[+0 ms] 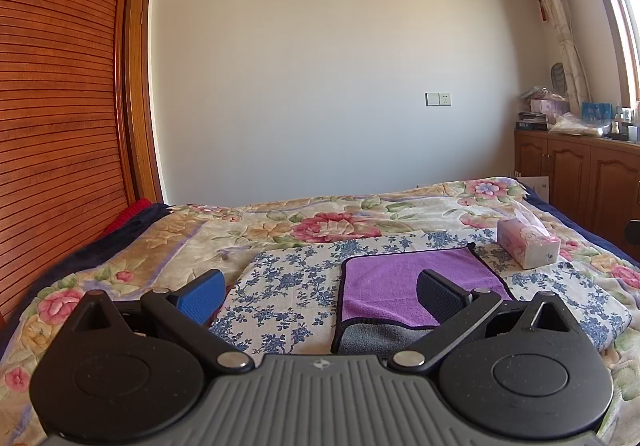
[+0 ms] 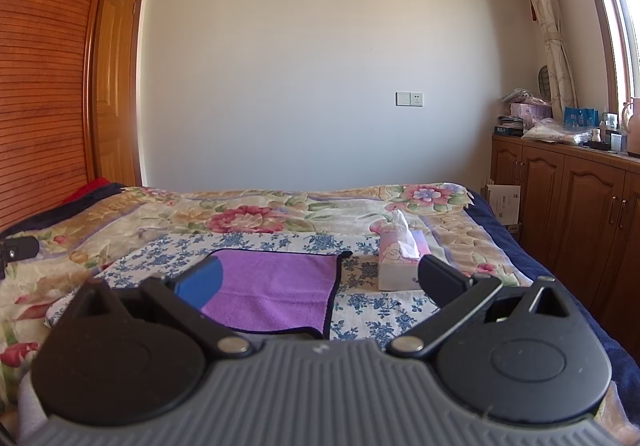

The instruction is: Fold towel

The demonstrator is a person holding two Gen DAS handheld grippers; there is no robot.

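Both my grippers, left [image 1: 320,296] and right [image 2: 318,280], hover with jaws spread, holding nothing. The towel [image 1: 404,282] lies flat on the bed [image 1: 168,242] just ahead, right of the left jaws and left of the right, its grey underside turned up along the near edge. A tissue box [image 2: 398,260] stands beyond, just beside its far right corner.

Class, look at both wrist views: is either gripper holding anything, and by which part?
Nothing is held. The left gripper and right gripper both hang open above the purple towel, touching nothing.
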